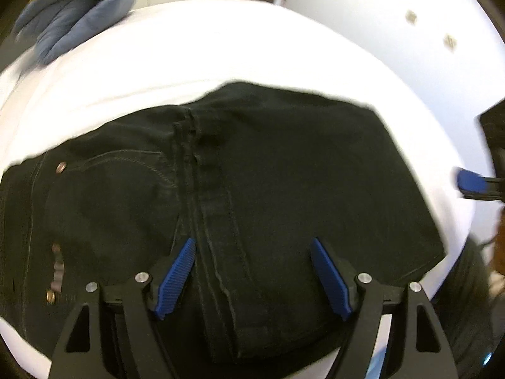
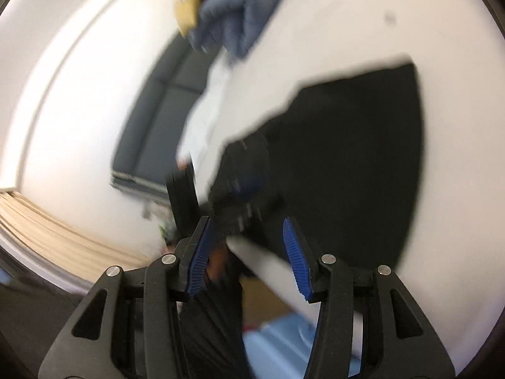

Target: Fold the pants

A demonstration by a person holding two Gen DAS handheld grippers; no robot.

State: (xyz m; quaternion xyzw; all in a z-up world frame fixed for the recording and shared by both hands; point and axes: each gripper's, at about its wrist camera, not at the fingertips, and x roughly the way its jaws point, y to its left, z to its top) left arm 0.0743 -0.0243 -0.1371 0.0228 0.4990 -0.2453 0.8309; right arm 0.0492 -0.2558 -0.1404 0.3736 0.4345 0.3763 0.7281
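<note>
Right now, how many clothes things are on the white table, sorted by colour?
Black: 1, the pants
Blue-grey: 1, a bunched cloth at the table edge
Total: 2

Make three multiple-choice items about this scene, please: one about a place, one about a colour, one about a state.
1. Where do the pants lie?
A. on the white table
B. on the floor
C. on a chair

2. What colour are the pads of the left gripper?
A. red
B. blue
C. green

3. How stands the right gripper?
A. shut on the pants
B. shut on nothing
C. open

Answers:
1 A, white surface shows around the black cloth.
2 B, both ribbed pads are blue.
3 C, its fingers stand apart with nothing between them.
</note>
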